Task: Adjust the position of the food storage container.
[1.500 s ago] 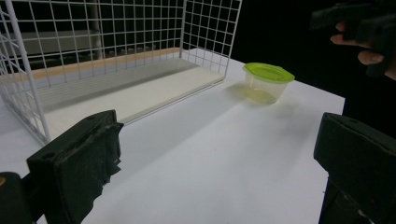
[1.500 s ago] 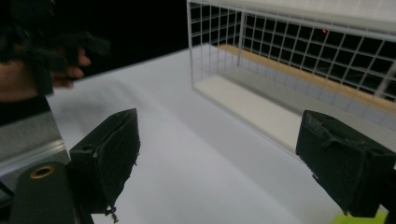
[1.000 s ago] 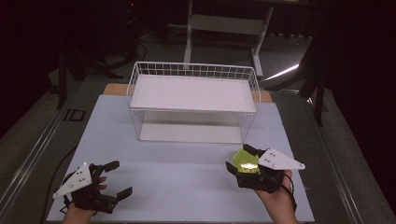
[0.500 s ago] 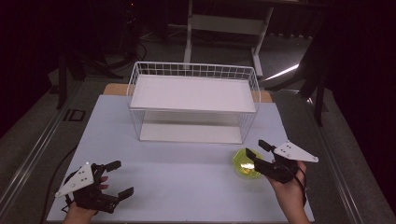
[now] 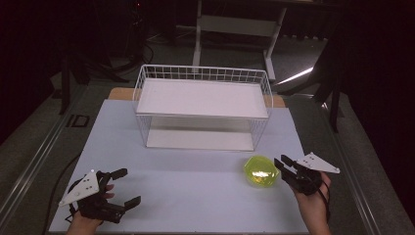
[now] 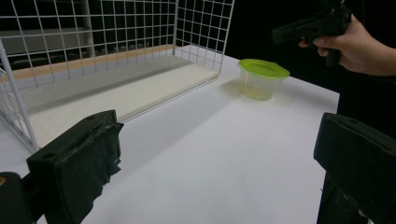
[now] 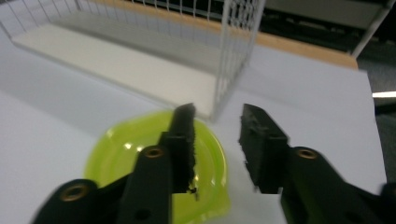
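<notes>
Container: a small clear plastic tub with a lime-green lid [image 5: 261,172] stands upright on the white surface [image 5: 195,191], just in front of the right front corner of the white wire basket rack [image 5: 203,107], apart from it.
Right gripper: the right gripper [image 5: 284,166] sits just to the right of the tub; its fingers [image 7: 184,135] have just been closing, a narrow gap remains between them, and nothing lies in that gap. In the right gripper view the green lid shows below and behind the left finger.
Left gripper: the left gripper [image 5: 126,187] rests low at the near left corner of the surface, well apart from the tub, its fingers [image 6: 74,163] spread wide with nothing between them.
Rack: a white board lies on its upper level.
</notes>
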A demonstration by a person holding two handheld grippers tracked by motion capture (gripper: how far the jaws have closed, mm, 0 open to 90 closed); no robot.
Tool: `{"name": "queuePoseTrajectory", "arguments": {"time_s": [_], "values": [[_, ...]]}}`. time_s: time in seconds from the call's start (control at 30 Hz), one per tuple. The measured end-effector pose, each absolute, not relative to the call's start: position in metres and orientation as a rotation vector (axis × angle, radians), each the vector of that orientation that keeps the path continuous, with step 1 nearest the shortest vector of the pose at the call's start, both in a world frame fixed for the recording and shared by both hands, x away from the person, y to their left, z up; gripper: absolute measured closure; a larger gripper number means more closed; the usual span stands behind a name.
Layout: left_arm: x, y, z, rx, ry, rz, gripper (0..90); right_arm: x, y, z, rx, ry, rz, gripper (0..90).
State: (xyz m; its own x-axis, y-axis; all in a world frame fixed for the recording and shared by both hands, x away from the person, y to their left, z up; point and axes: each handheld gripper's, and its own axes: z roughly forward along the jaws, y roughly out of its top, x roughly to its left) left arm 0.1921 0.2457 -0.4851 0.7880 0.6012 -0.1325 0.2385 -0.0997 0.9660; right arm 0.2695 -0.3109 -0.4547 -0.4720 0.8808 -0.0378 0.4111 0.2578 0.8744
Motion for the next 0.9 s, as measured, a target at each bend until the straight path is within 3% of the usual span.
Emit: {"name": "queuePoseTrajectory", "arguments": {"time_s": [0.17,0.23,0.9], "values": [[0.193,0.245,-0.486,1.686,0.666,0.345,1.4,0.269,-0.324,-0.469,1.217,2.033,1.063,87.3],[0.193,0.245,-0.486,1.685,0.667,0.344,1.4,0.269,-0.329,-0.473,1.240,2.033,1.044,89.9],[0.193,0.245,-0.485,1.689,0.666,0.346,1.4,0.265,-0.325,-0.519,1.377,2.148,1.003,90.0]]}}
